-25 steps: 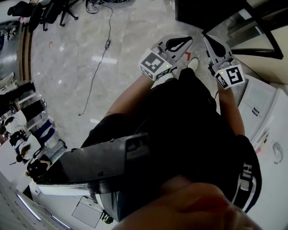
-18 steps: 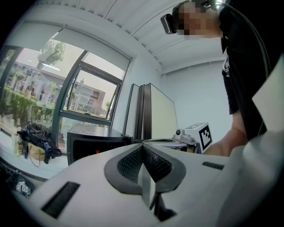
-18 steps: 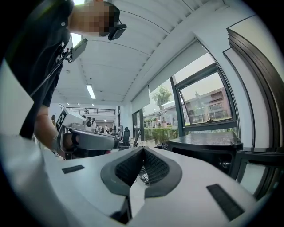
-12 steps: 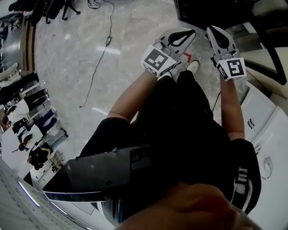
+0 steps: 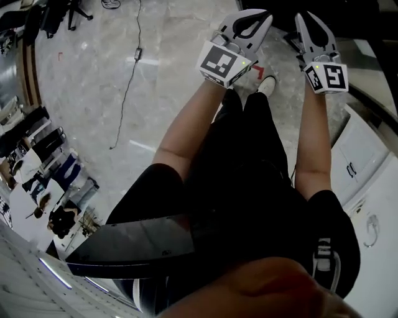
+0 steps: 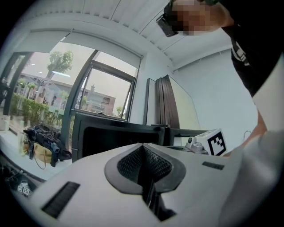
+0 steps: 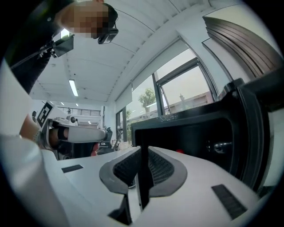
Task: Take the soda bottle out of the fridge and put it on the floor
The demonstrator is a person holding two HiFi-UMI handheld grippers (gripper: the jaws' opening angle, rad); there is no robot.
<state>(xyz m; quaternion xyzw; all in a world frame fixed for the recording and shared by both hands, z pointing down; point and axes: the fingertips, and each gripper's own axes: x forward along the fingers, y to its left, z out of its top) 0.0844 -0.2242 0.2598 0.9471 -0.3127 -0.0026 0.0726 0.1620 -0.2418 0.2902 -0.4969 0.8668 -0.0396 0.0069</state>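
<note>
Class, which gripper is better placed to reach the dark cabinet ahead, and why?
Probably right. The right gripper faces the dark cabinet close up, its empty jaws just opening. The left gripper, shut and empty, sees it smaller, farther off.

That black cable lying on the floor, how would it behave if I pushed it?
The cable lies in loose bends, so probably floppy: it would snake rather than shift whole. It looks thin, likely light. On the glossy floor it may slide easily.
</note>
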